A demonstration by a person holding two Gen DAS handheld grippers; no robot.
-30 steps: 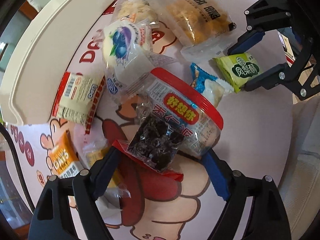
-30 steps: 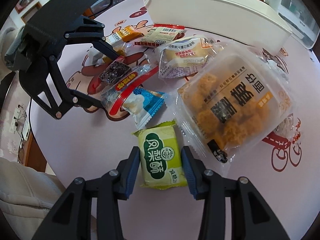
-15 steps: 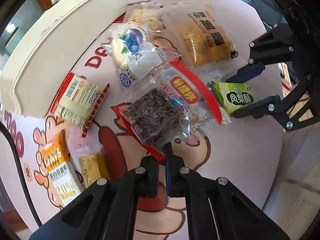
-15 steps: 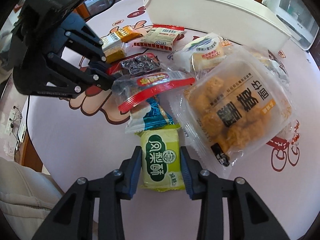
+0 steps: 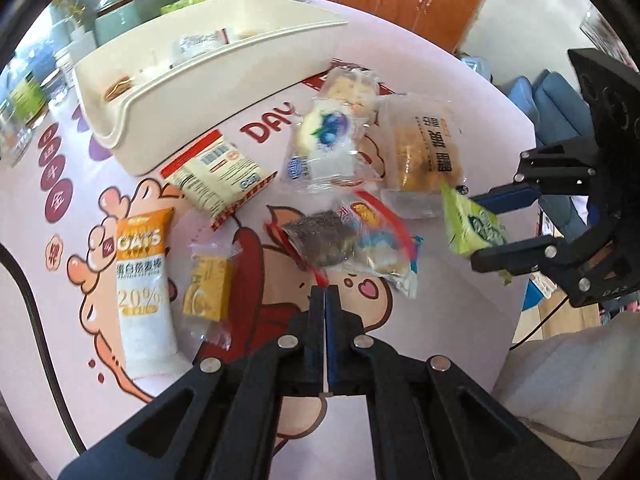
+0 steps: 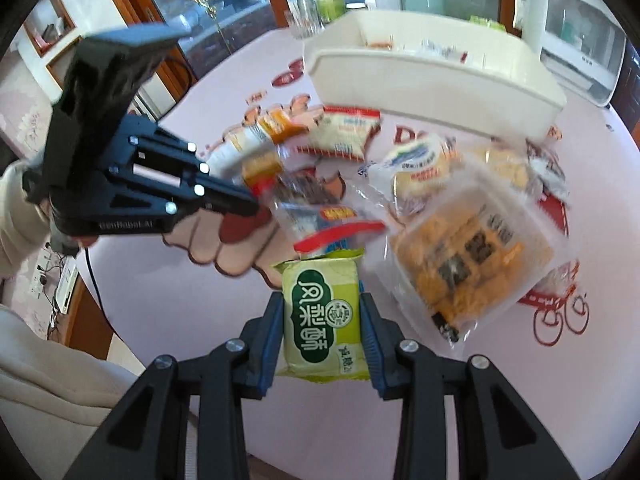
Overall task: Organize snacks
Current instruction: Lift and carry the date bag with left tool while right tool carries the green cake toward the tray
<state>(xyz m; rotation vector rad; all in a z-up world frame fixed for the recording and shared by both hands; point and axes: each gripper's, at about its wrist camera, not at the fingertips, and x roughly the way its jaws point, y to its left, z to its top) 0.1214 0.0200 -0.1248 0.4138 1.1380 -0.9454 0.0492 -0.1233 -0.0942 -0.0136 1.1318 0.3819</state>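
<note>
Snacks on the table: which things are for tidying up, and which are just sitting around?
For the job:
green packet in the right gripper
red-edged bag in the left gripper
oats packet
white bin

Just lying about:
glass jars
white appliance

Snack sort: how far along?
Early. Done: a few packets already lie in the white bin. In hand: the right gripper is shut on the green pineapple cake packet, lifted off the table; the left gripper pinches the red edge of the clear red-trimmed bag. Left on the table: oats bar, yellow packet, blueberry bun, big fried-snack pack and others.
</note>
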